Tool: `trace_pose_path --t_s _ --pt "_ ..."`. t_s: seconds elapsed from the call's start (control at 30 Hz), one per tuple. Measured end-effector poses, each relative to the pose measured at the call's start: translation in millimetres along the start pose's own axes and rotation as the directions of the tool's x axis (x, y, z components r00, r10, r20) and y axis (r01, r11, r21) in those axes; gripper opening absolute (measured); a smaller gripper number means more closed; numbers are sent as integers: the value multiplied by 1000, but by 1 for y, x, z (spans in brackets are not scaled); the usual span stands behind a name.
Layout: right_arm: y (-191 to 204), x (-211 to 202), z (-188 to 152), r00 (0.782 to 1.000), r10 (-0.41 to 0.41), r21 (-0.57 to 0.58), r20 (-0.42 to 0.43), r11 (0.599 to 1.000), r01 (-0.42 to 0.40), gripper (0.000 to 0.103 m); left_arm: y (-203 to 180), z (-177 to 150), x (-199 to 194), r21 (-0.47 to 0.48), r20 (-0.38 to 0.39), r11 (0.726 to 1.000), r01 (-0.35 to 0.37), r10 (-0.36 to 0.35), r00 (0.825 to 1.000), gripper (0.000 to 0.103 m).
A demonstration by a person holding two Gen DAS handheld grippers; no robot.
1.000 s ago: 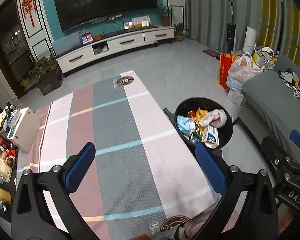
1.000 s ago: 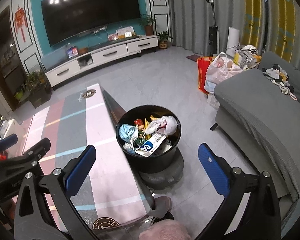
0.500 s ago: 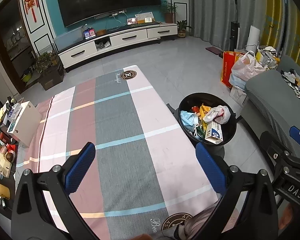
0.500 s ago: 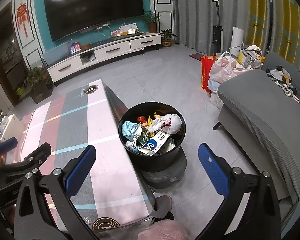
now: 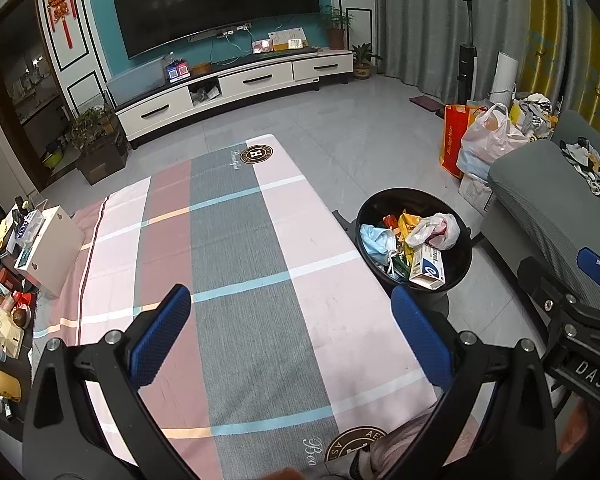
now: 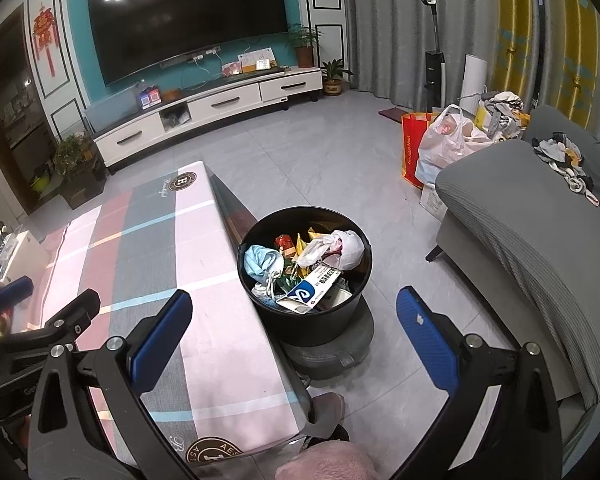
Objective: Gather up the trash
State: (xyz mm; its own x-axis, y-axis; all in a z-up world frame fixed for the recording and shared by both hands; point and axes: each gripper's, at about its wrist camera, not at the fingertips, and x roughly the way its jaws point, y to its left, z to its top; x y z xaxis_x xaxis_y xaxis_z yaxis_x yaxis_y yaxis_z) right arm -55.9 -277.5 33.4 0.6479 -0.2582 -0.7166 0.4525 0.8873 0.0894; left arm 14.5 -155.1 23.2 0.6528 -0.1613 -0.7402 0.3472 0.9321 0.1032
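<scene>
On my right tongs' body (image 5: pixel 590 374) I can read "DAS". The round emblems on the table cloth (image 5: pixel 256 153) carry a large "H", with ring lettering beginning "AES" on the near one (image 5: pixel 354 444). The red bag (image 6: pixel 411 148) has vertical yellow lettering, roughly "Jia Jian Nan". The box (image 6: pixel 314 289) in the bin bears print too small to read.

Left gripper (image 5: pixel 290 338): we held it with its two blue-padded fingers (image 5: pixel 160 334) spread wide apart, nothing between them.
Right gripper (image 6: pixel 294 342): we held it the same way, its blue fingers (image 6: pixel 426 346) parted wide and empty.
Relative position: the two grippers sat side by side, each showing at the edge of the other's view.
Body: a pink sleeve (image 6: pixel 328 462) showed low in the right view.
</scene>
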Motion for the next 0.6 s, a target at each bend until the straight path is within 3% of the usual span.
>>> trace_pose_path --t_s 0.6 --pt "2 -2 3 1000 -4 2 1 1000 4 100 -1 2 -5 4 8 1000 -3 3 1000 100"
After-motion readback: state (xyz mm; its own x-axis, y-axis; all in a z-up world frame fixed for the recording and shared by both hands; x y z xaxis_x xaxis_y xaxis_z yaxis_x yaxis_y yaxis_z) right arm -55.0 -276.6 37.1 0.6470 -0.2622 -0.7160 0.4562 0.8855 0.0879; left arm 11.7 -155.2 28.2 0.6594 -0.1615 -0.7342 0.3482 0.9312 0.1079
